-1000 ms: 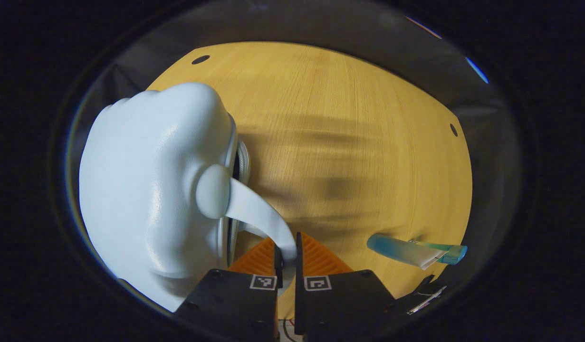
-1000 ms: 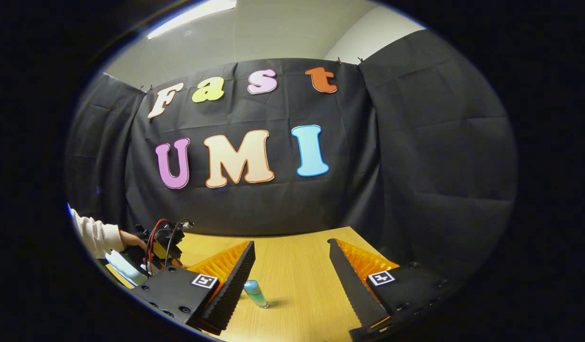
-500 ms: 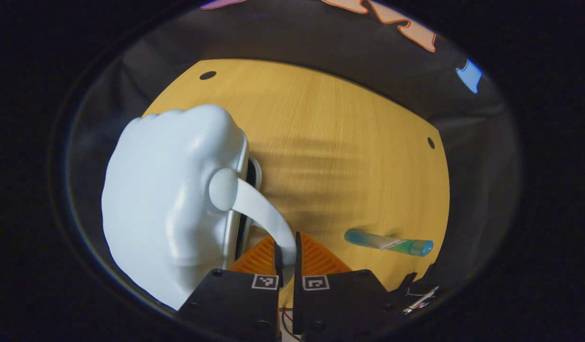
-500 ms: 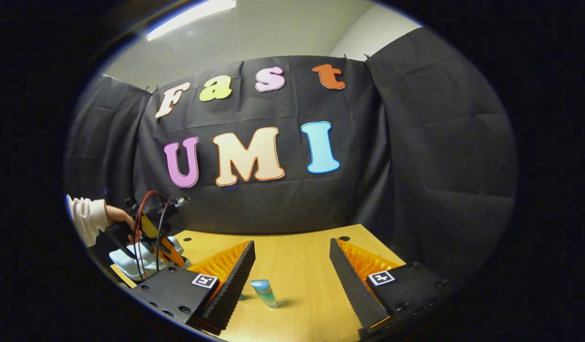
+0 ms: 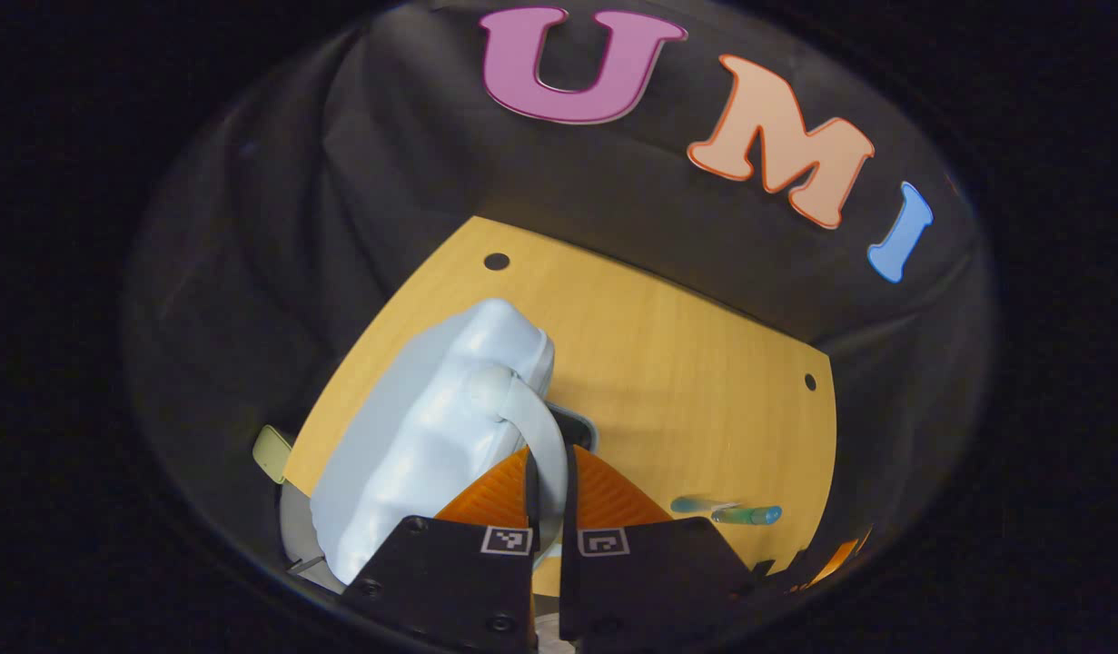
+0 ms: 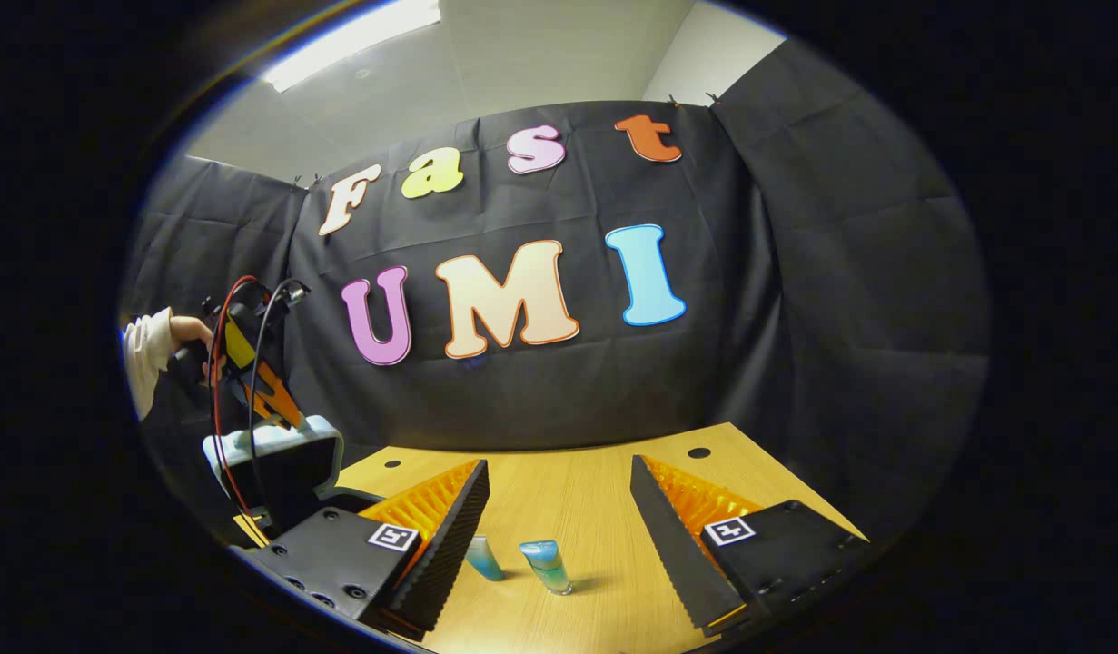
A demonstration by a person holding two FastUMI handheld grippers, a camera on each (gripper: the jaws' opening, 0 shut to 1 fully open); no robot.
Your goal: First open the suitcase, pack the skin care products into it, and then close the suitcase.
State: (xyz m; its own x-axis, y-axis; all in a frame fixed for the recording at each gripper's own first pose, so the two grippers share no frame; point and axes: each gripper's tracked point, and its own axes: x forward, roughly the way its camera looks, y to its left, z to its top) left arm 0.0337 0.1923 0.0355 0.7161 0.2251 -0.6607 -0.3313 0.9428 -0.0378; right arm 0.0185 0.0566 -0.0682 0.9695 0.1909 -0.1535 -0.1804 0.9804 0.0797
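Our left tool [image 5: 548, 495] is closed tight on the pale strap handle [image 5: 539, 436] of the suitcase [image 5: 431, 427], both orange fingers pressing the strap between them. The suitcase sits at the left edge of the surface [image 5: 686, 381], its lid lifted; in the right gripper view the raised shell [image 6: 281, 454] stands steeply, with the left tool seen from outside [image 6: 250, 363] above it and a hand [image 6: 191, 331] gripping that tool.

Our right tool [image 6: 559, 536] is wide open and empty, hovering low over the near edge of the surface. Two skin care tubes, one darker teal [image 6: 483, 559] and one blue-green [image 6: 546, 567], lie just ahead between its fingers, close to each other; we cannot tell if they touch.

We judge the shell rigid, glossy and light, likely to slide or tip if pulled sideways, so the strap is the sound hold; it is flexible and may twist. The tubes look soft and squeezable, smooth, prone to roll; we would take each across its middle, gently.

The middle and far right of the surface are bare wood, giving room to carry tubes leftward. The suitcase crowds the left edge, with part of it possibly overhanging.
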